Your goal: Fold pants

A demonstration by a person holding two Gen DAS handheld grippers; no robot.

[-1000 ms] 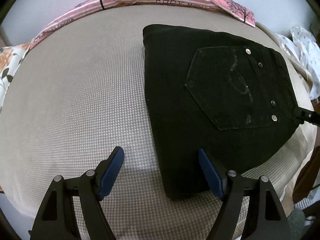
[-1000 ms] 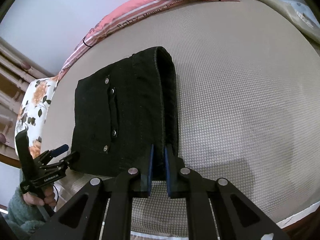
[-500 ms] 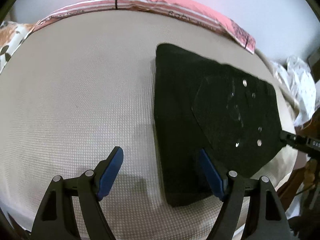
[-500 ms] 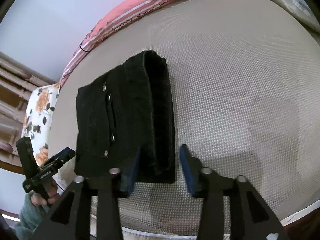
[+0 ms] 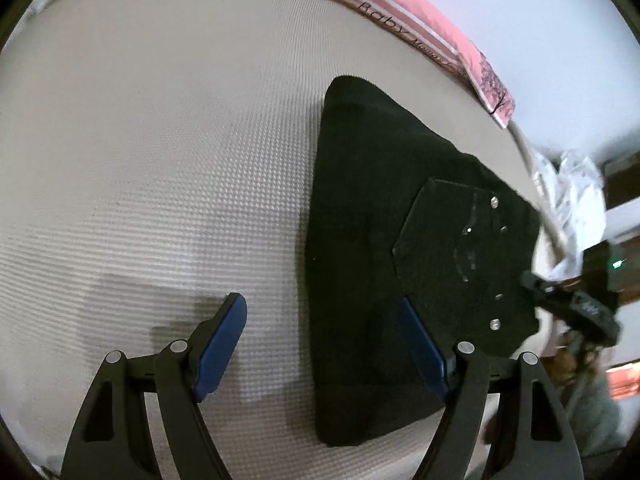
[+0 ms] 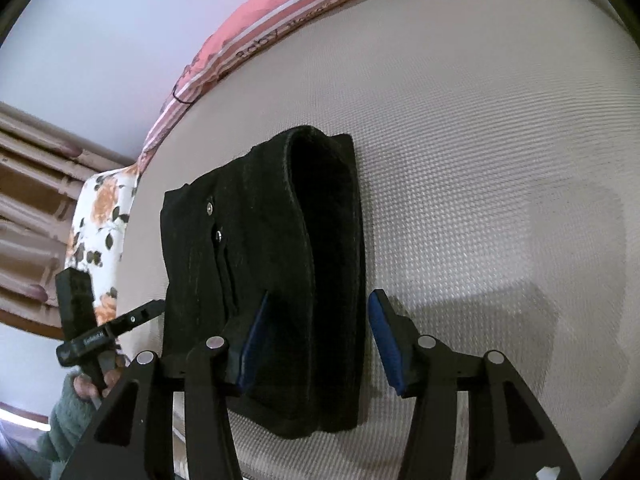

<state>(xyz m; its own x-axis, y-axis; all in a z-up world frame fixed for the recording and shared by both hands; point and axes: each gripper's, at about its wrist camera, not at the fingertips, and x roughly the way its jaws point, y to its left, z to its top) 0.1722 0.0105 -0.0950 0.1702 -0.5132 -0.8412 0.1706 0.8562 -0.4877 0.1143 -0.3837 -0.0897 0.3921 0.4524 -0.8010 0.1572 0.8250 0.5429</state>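
Tongs [image 6: 318, 344] [image 5: 324, 344] agape above folded pants [image 6: 272, 264]

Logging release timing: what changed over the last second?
The right gripper let go of the pants: its jaws, shut on the folded edge before, now stand open and drawn back. The left gripper stayed open. The pants stayed folded on the bed.

1 pair of folded black pants [image 5: 380, 240] is counted on 1 bed [image 5: 160, 140]. 2 tools are seen: the left tool [image 5: 324, 344] and the right tool [image 6: 318, 344], each with 2 blue pads, 4 in all. 1 back pocket [image 5: 460, 256] is shown, with 4 metal rivets visible near it. 1 pink striped cloth [image 5: 420, 20] and 1 floral pillow [image 6: 100, 216] are counted.
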